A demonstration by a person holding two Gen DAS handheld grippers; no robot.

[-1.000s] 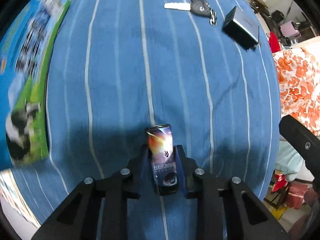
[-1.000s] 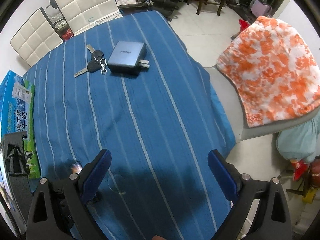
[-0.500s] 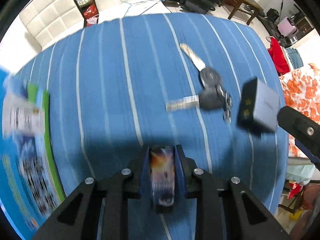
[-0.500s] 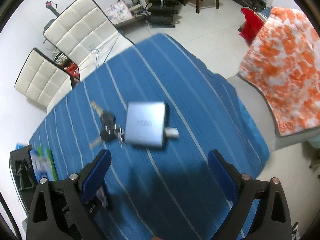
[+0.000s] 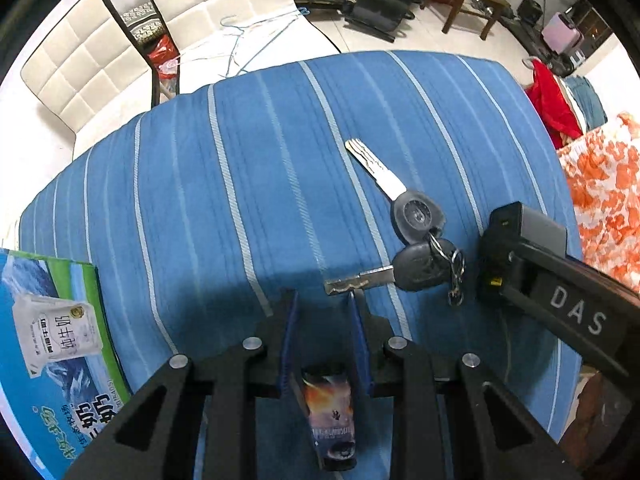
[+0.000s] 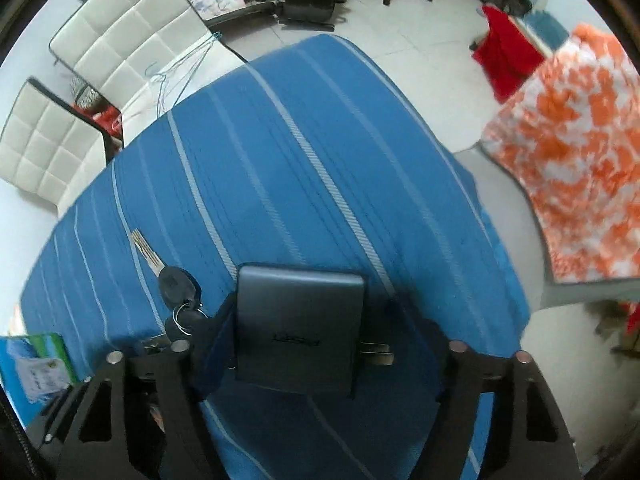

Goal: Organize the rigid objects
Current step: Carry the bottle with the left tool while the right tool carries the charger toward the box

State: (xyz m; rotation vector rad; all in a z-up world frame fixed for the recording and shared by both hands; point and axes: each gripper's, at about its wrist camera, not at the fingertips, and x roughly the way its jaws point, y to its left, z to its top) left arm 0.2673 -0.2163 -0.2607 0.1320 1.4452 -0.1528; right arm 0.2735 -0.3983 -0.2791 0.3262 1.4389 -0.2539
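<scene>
In the left wrist view, my left gripper [image 5: 322, 308] holds a small printed cylinder [image 5: 330, 420] deep between its jaws, near their base, close above the blue striped tablecloth [image 5: 240, 200]. A bunch of keys [image 5: 416, 248] lies just ahead to the right. A grey charger block [image 5: 520, 236] sits at the right, with my right gripper's finger against it. In the right wrist view, my right gripper [image 6: 316, 344] is open and straddles the charger [image 6: 296, 328]; its plug prongs [image 6: 376, 354] point right. The keys also show in the right wrist view [image 6: 176, 292].
A blue and green milk carton box [image 5: 52, 340] lies at the table's left edge. White padded chairs [image 5: 120, 40] stand beyond the far edge. An orange and white cloth [image 6: 580, 160] covers a seat to the right of the table.
Both grippers moved forward over the table. The right gripper came down around the charger. The cylinder now sits further back between the left jaws.
</scene>
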